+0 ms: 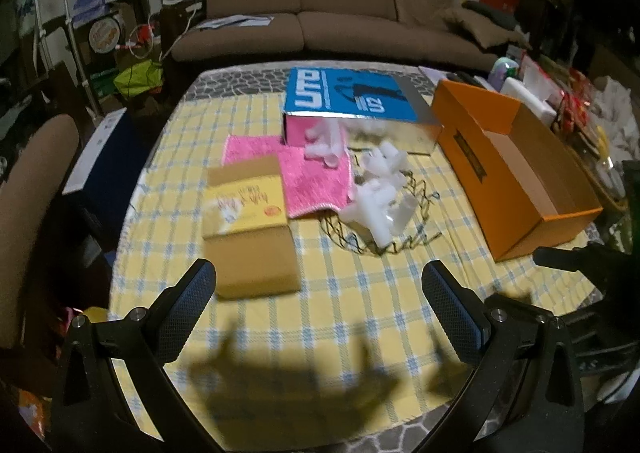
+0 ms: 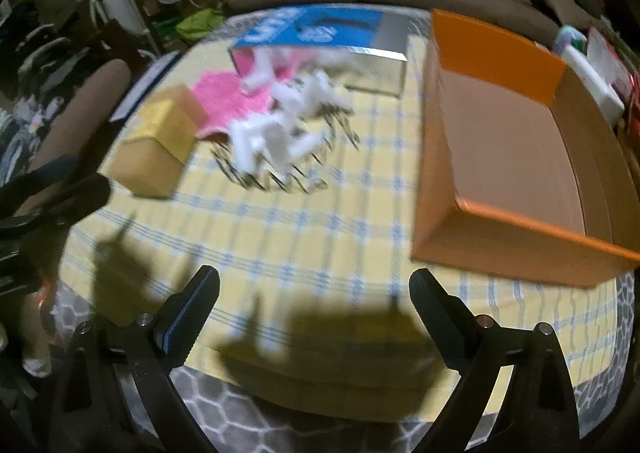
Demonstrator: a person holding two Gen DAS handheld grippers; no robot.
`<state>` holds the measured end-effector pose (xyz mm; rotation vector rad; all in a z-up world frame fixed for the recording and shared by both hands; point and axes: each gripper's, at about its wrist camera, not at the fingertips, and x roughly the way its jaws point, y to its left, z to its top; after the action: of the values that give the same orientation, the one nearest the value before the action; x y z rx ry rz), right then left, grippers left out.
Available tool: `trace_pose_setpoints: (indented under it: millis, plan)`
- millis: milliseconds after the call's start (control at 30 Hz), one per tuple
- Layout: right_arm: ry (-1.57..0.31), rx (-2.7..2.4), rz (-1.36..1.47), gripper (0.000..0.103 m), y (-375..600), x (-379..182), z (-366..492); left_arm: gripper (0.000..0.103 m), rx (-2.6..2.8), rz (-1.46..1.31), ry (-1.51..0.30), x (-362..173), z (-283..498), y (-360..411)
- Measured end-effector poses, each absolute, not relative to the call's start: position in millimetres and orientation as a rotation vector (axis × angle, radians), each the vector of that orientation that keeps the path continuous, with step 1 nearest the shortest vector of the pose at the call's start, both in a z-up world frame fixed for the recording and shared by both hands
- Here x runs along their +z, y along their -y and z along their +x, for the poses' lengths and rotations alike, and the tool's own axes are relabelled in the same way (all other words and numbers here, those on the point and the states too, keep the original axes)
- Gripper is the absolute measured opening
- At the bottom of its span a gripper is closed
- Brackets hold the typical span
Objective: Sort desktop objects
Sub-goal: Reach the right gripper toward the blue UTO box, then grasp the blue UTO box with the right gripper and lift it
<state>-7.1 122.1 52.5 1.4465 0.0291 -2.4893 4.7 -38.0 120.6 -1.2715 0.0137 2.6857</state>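
Observation:
A small yellow-brown cardboard box sits on the checked tablecloth, just beyond my open, empty left gripper. A pink cloth lies behind it. A pile of white foam pieces rests in a black wire basket. An open orange box stands at the right. In the right wrist view the small box, pink cloth, foam pieces and orange box show beyond my open, empty right gripper.
A blue and silver box lies at the back of the table. A brown sofa stands behind. A brown chair is at the left edge. Clutter lines the right side. The other gripper shows at the right.

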Motion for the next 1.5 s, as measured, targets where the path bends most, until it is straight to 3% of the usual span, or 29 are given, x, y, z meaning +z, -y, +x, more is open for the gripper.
trace_pose_setpoints:
  millis: [433, 867, 1300, 1500]
  plan:
    - [0.029, -2.461, 1.397, 0.097, -112.6, 92.9, -56.0, 0.103, 2.676, -1.246, -0.072, 150.4, -48.3, 50.8]
    - [0.158, -2.491, 1.461, 0.097, -151.3, 140.3, -205.4, 0.103, 2.601, -1.319, -0.053, 145.9, -161.9, 48.3]
    - [0.216, -2.464, 1.656, 0.097, -167.6, 98.9, -337.3, 0.103, 2.474, -1.405, -0.079, 102.5, -247.7, 25.3]
    - [0.12, -2.47, 1.723, 0.097, -161.6, 77.3, -376.5, 0.103, 2.392, -1.454, -0.084, 82.9, -273.7, 12.6]
